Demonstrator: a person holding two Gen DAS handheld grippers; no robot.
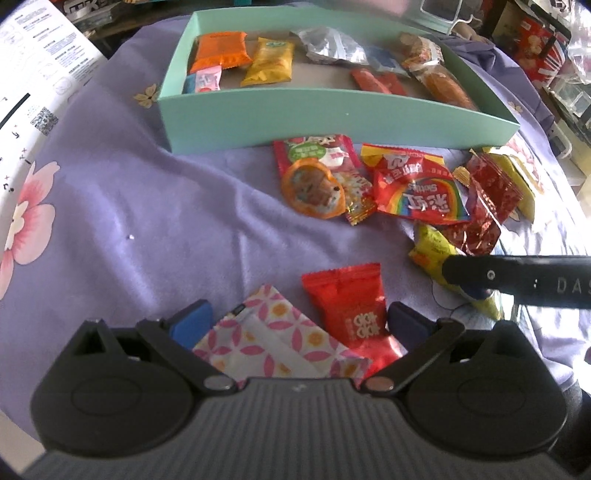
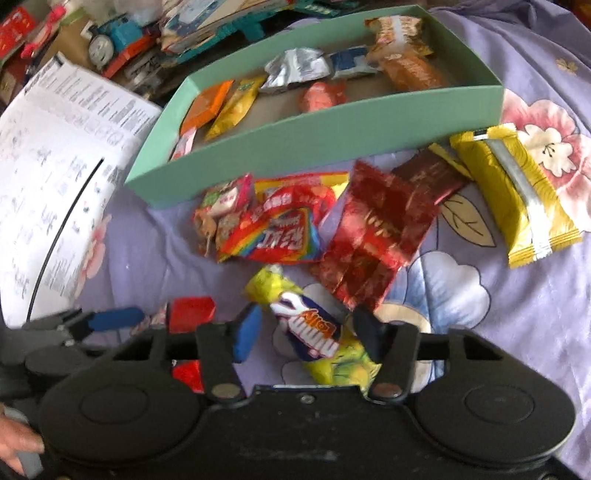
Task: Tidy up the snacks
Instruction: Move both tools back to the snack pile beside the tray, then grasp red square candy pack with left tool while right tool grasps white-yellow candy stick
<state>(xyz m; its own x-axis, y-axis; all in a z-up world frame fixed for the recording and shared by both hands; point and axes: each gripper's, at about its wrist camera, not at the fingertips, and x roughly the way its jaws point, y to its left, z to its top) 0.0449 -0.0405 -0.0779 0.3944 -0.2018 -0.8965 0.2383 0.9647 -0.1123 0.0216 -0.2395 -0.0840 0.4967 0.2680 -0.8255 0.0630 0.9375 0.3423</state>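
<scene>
A mint green box (image 1: 332, 122) on the purple cloth holds several snack packets; it also shows in the right wrist view (image 2: 332, 136). Loose snacks lie in front of it, among them a rainbow Skittles bag (image 1: 421, 195). My left gripper (image 1: 299, 321) is open, its blue fingers on either side of a pink-patterned packet (image 1: 273, 343) and a red packet (image 1: 351, 314) on the cloth. My right gripper (image 2: 310, 332) is open around a yellow and purple packet (image 2: 314, 328), fingers apart from its sides. The right gripper's arm (image 1: 517, 284) crosses the left wrist view.
A white printed sheet (image 2: 55, 166) lies left of the box. A yellow packet (image 2: 517, 195) and dark red foil packets (image 2: 373, 236) lie right of the pile. Toys and clutter (image 2: 118, 33) sit beyond the cloth's far edge.
</scene>
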